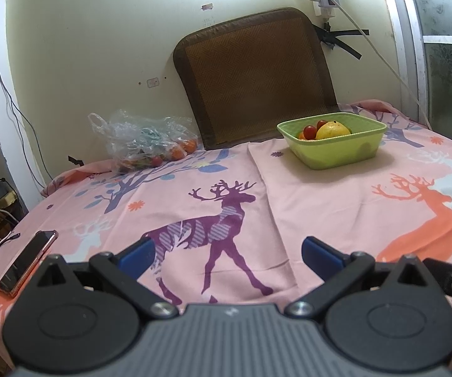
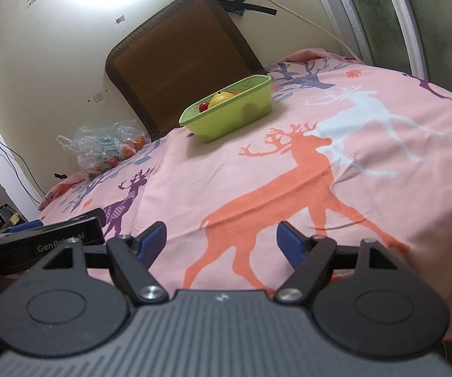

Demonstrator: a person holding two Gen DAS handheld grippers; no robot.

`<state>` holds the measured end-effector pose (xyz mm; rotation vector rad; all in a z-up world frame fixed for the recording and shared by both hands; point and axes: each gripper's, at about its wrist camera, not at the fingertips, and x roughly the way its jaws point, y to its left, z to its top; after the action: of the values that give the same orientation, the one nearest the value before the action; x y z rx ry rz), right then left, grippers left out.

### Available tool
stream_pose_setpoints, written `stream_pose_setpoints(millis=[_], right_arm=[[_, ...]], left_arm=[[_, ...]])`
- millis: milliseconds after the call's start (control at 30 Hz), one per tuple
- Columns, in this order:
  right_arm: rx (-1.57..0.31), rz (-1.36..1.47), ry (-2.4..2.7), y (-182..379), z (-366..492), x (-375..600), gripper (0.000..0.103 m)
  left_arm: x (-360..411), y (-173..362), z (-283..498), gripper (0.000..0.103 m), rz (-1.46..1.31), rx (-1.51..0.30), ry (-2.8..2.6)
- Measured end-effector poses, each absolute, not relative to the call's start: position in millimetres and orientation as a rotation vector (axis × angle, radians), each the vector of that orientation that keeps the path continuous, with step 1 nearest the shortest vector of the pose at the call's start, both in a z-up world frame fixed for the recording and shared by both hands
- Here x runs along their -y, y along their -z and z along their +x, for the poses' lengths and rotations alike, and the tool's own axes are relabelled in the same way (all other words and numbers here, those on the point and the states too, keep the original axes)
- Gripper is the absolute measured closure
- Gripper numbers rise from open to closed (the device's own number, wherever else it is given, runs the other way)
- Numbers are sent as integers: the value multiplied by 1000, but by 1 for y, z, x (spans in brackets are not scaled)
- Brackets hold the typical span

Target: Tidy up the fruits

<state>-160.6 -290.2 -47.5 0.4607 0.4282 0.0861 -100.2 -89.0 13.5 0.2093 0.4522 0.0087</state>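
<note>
A green basin (image 1: 339, 150) stands far back on the pink deer-print cloth (image 1: 320, 207), holding a yellow fruit (image 1: 332, 130) and small red tomatoes (image 1: 310, 131). It also shows in the right wrist view (image 2: 232, 119). A clear plastic bag (image 1: 144, 143) with orange and red fruits lies at the back left by the wall, also in the right wrist view (image 2: 103, 149). My left gripper (image 1: 227, 257) is open and empty, low over the near cloth. My right gripper (image 2: 222, 245) is open and empty, near the front edge.
A phone (image 1: 28, 262) lies at the near left edge of the cloth. A brown woven mat (image 1: 254, 78) leans on the wall behind the basin. The left gripper's body (image 2: 37, 242) shows at the right wrist view's left. Cables hang on the wall.
</note>
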Motion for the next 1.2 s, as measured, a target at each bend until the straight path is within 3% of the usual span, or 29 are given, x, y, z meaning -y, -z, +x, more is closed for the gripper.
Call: stream_pose_setpoints(millis=[1200], right_arm=[[-429, 463, -86, 48, -160, 291, 24]], left_arm=[[91, -17, -100, 0, 222, -443, -13]])
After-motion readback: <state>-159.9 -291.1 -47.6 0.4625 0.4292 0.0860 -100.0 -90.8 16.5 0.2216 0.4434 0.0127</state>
